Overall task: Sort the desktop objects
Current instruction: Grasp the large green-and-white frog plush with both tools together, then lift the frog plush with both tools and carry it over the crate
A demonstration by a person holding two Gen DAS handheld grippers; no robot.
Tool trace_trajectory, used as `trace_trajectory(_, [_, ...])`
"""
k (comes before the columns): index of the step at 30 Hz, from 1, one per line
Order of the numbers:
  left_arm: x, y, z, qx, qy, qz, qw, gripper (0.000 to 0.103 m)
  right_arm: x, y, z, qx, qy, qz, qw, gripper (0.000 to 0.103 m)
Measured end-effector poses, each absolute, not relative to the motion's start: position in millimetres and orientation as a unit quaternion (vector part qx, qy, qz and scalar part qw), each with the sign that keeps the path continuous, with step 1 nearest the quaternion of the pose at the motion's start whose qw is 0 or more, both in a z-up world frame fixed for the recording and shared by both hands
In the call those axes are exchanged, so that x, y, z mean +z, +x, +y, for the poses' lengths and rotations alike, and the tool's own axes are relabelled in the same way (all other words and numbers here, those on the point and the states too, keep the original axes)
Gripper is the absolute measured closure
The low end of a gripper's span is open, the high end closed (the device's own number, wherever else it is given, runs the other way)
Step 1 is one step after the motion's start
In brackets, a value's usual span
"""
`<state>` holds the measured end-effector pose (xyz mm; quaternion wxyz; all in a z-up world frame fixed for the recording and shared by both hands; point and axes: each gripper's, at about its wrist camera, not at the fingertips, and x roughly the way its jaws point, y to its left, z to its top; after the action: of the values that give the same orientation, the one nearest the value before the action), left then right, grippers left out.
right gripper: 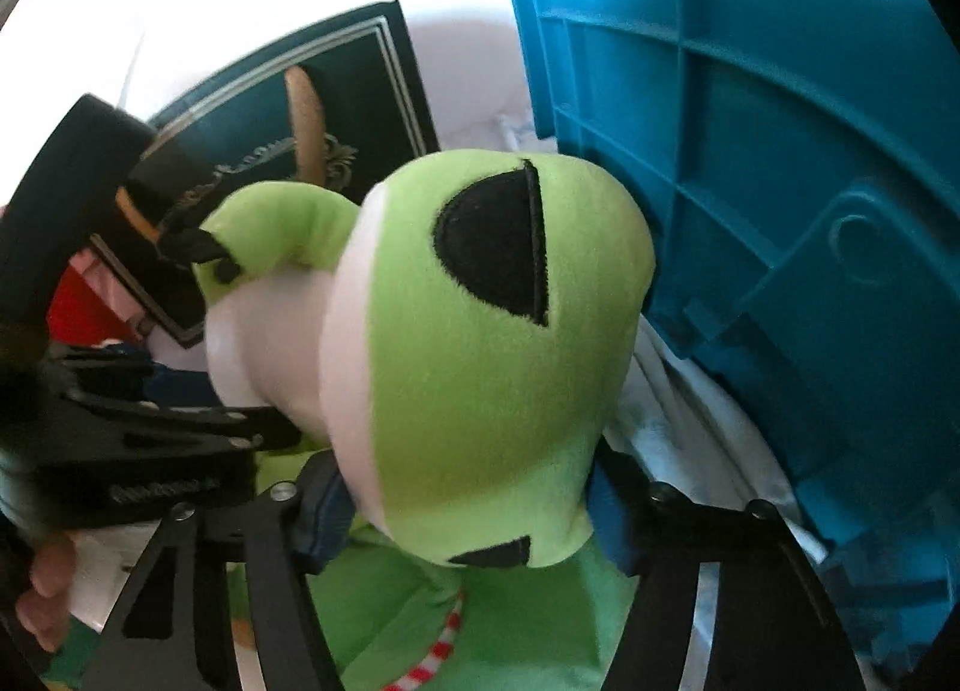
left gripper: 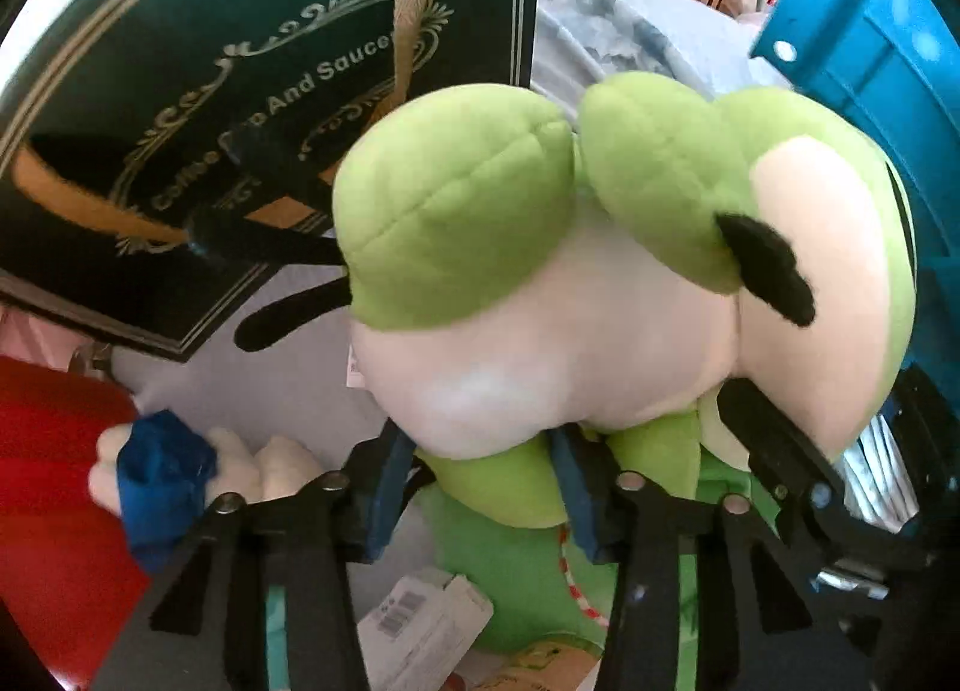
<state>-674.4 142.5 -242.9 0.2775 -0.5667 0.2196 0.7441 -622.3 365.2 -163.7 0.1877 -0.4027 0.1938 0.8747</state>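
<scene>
Right now I have both grippers pinching the green frog plush [left gripper: 540, 283]: left gripper [left gripper: 480, 487] under its belly, right gripper [right gripper: 462, 517] at its neck, beside the blue bin [right gripper: 750, 181]. I'd lift evenly, keeping both grips firm, and clear the bin's rim before letting go.

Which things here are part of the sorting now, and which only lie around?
In the job: green frog plush, left gripper, right gripper, both closed on the plush; blue plastic bin.

Lying about: dark green gift box, red object, barcode-labelled white box.
</scene>
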Motion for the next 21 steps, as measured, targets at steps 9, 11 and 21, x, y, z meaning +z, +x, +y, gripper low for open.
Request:
trace_trajectory(9, [-197,-634,108,0.761,-0.551,0.186,0.288,0.094,-112,-579,332,0.898,-0.376,0.185,0.136,0.046])
trace_trajectory(11, [-187,-622,97,0.768,-0.547,0.185,0.278,0.094,-106,-578,330,0.893,-0.384,0.197,0.13,0.046])
trace_trajectory(21, [-181,-566,118,0.777,-0.513,0.214,0.296,0.037,-120,-480,355,0.834,-0.433,0.324,0.112,0.046])
